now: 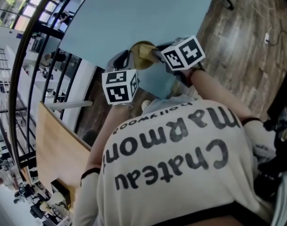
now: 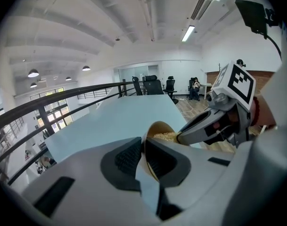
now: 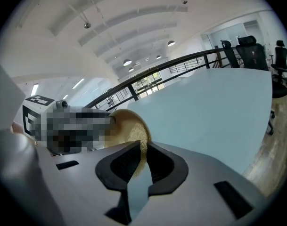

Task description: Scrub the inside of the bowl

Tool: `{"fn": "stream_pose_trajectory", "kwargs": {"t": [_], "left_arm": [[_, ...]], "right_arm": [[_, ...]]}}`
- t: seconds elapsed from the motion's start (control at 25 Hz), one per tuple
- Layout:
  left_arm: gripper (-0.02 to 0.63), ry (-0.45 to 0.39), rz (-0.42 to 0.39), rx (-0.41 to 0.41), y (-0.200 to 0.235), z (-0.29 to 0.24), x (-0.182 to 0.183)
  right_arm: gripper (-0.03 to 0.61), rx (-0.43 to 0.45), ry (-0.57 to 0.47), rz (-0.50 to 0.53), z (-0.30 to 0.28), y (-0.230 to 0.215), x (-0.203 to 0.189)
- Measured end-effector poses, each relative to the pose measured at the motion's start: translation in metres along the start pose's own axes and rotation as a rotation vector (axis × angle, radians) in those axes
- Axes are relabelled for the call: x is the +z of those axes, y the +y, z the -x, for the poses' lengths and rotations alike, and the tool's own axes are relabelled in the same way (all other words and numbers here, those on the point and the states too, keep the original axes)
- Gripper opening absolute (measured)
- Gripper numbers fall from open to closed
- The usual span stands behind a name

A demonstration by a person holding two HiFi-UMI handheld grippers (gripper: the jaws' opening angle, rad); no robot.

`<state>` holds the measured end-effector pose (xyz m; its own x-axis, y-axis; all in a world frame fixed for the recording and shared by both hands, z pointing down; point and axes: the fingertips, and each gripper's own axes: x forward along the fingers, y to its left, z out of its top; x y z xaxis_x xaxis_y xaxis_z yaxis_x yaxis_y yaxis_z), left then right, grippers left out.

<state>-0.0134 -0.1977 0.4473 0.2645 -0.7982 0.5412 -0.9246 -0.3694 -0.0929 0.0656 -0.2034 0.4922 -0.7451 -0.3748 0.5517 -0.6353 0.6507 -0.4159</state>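
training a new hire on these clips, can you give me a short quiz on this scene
1. Multiple choice: what is the left gripper clamped on?
A the rim of the bowl
B a spoon
C nothing
2. True or false: the right gripper has its jaws open and empty.
3. Short answer: what colour is the table beyond the two grippers?

Key
1. A
2. False: its jaws are shut on a tan scrub pad, which sits inside the bowl.
3. Light blue
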Motion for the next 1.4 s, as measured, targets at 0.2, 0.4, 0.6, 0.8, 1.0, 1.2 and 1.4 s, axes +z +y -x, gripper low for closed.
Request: {"fn": "stream_pose_trajectory", "kwargs": {"t": [0.2, 0.4, 0.6, 0.8, 1.0, 1.2, 1.4], "left_arm": [[0.026, -0.01, 0.002, 0.028, -0.006, 0.011, -0.002], [0.023, -0.03, -0.012, 0.024, -0.015, 0.016, 0.002], [0.023, -0.037, -0.019, 0.007, -0.024, 0.02, 0.002], [0.023, -0.028, -0.021, 0.02, -0.022, 0.02, -0.004], [0.021, -0.028, -0.08, 0.063, -0.012, 0.023, -0.005], [0.018, -0.034, -0.266, 0.13, 0.002, 0.024, 0.007], [0.018, -0.05, -0.554, 0.156, 0.003, 0.021, 0.015]], "right_arm": [[0.058, 0.125, -0.034, 0.031, 0.013, 0.034, 0.0], [0.059, 0.158, -0.006, 0.144, 0.015, 0.055, -0.006], [0.059, 0.108, 0.018, 0.117, 0.022, 0.039, -0.017], [0.059, 0.078, 0.021, 0.065, 0.029, 0.018, -0.021], [0.059, 0.136, -0.001, 0.006, 0.038, 0.012, -0.017], [0.058, 0.258, -0.169, -0.12, 0.061, 0.018, 0.018], [0.06, 0.217, -0.321, -0.148, 0.078, 0.012, 0.053]]}}
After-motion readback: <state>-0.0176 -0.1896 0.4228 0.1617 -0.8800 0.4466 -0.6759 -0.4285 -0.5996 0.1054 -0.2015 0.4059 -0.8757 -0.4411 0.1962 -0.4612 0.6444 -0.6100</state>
